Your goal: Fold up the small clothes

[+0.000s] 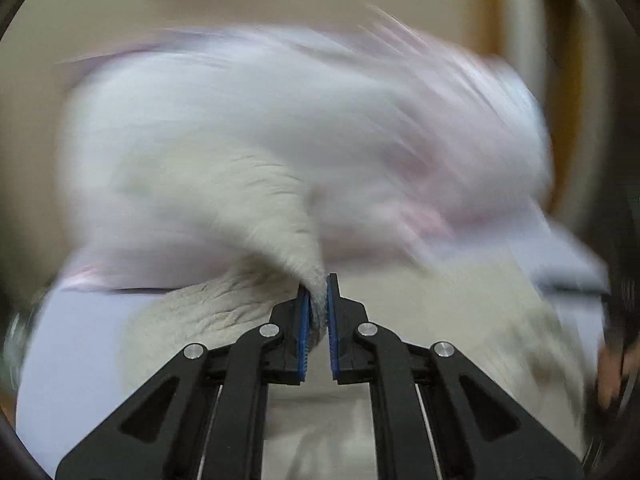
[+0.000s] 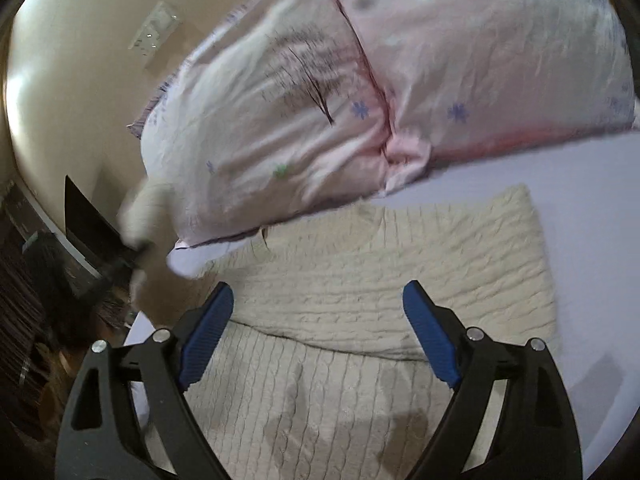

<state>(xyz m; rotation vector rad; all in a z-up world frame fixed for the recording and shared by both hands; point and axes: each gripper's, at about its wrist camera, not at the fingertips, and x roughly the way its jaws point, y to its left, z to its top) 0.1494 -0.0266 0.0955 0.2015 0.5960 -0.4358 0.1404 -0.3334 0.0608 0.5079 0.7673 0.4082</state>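
A cream cable-knit sweater (image 2: 360, 272) lies on a pale lilac bed sheet (image 2: 592, 240), its far part folded over the near part. My left gripper (image 1: 318, 300) is shut on a sleeve of the sweater (image 1: 272, 200) and holds it lifted; the left wrist view is badly blurred. My right gripper (image 2: 318, 300) is open and empty, hovering just above the sweater's fold. The lifted sleeve and the left gripper show as a blur at the left of the right wrist view (image 2: 140, 216).
Two pink floral pillows (image 2: 440, 60) lie just beyond the sweater. A beige wall (image 2: 80, 80) with a switch plate stands behind. Dark furniture (image 2: 48, 264) sits off the bed's left edge.
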